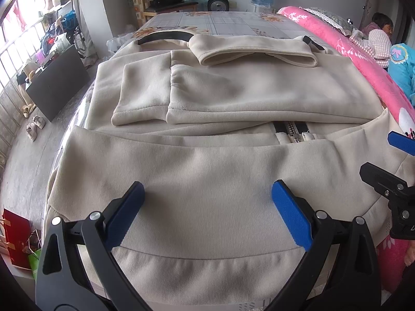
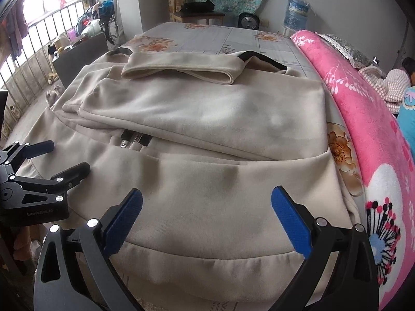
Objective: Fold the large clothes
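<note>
Left gripper [image 1: 207, 197]: jaws spread wide, holding nothing; its blue pads [image 1: 290, 212] sit over the near hem band of the jacket. It also shows at the left edge of the right wrist view, jaws likewise apart.
Right gripper [image 2: 207, 202]: jaws wide apart, nothing between them; poised over the near right part of the jacket. Its fingers show at the right edge of the left wrist view.
Jacket [image 1: 207, 176]: large, cream, lying on the bed with its hem band nearest the grippers. The near panel lies flat and fairly smooth.
Zipper [image 1: 293, 129]: a short stretch with black tape shows in the gap just beyond the near panel, toward the right in the left wrist view.
Sleeves [image 1: 233, 96]: folded across the body beyond the zipper, cuffs pointing left, one lying partly over the other.
Hood [image 1: 256, 51]: folded flat on the far end of the jacket, with dark lining [image 1: 166, 37] showing at the collar.
Bed [image 2: 207, 36]: grey sheet with orange flowers, bare beyond the jacket.
Blanket [image 2: 363, 119]: pink, flowered, bunched along the right side of the bed, touching the jacket's right edge.
Person [image 1: 378, 39]: at far right, beyond the blanket.
Chair [image 2: 194, 2]: wooden, past the bed's far end.
Water jug [image 2: 295, 13]: blue, by the far wall.
</note>
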The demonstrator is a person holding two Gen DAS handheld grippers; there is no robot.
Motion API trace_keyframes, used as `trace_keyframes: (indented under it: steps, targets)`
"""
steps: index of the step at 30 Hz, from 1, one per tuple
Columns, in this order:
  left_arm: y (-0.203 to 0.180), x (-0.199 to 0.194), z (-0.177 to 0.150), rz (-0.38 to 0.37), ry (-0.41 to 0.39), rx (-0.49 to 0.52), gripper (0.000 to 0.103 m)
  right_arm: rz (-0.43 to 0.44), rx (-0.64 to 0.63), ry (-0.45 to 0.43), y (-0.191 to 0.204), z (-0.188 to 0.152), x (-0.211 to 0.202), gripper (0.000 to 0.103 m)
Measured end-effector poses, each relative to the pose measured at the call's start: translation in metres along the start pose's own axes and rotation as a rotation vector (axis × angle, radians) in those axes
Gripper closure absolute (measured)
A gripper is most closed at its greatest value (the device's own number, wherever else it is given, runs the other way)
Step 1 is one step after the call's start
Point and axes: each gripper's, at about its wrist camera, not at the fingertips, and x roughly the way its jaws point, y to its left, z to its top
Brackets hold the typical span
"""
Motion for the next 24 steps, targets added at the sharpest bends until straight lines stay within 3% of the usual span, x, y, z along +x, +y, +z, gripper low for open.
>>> trace_keyframes:
  steps: [5,24]
  targets:
    - [0.000,0.001,0.001,0.004,0.003,-0.006,0.008,0.036,0.036,0.020,-0.005,-0.003,0.010,0.006]
    - [0.001,0.001,0.000,0.006,-0.004,-0.004,0.008,0.008,0.005,0.018,0.001,-0.010,0.018,0.006]
